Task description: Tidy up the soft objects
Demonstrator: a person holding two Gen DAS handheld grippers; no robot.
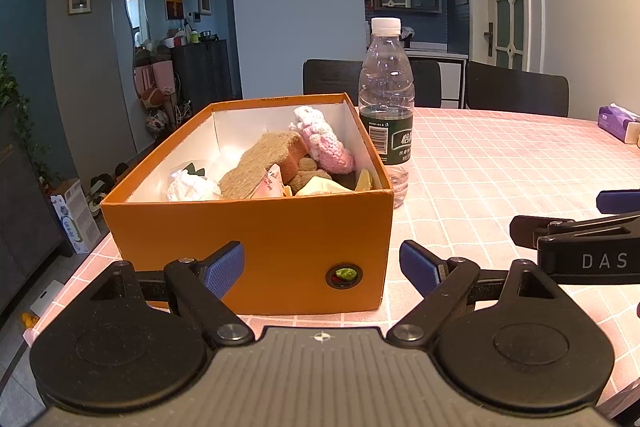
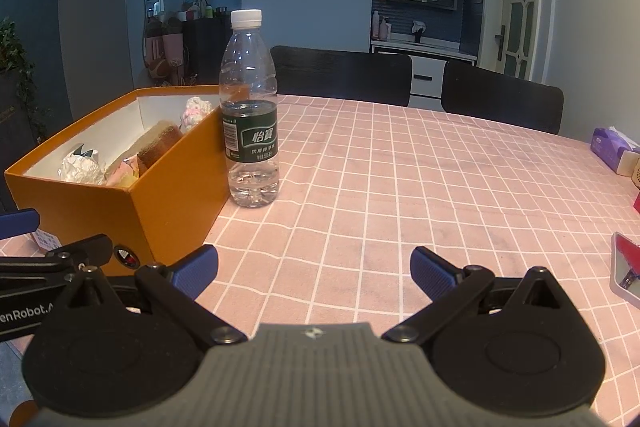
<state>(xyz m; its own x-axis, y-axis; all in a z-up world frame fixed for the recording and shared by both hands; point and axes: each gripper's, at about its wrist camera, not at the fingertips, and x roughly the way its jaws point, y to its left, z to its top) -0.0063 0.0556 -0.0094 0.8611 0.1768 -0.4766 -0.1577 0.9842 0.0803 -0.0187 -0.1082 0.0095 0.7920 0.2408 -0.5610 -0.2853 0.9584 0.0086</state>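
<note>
Before the left gripper (image 1: 322, 267), whose blue pads stood wide apart and held nothing, sat the orange box (image 1: 256, 227) on the pink checked table (image 1: 500, 163), with a pink knitted toy (image 1: 324, 139) and sponge (image 1: 264, 163) inside. From the right wrist, the right gripper (image 2: 314, 269) likewise gaped, gripping nothing, over bare cloth; a water bottle (image 2: 250, 107) stood just beside the box.

Left gripper (image 1: 322, 269): jaws spread wide, blue pads empty, facing the box's near wall.
Orange box (image 1: 280, 231): open on the pink checked tablecloth (image 1: 500, 163).
Inside: pink crocheted toy (image 1: 324, 141), brown sponge (image 1: 264, 163), crumpled white paper (image 1: 192, 187), yellow cloth (image 1: 320, 185).
Water bottle (image 1: 386, 107): upright, just beside the box's right wall.
Right gripper (image 1: 580, 227): at the right edge.
</note>
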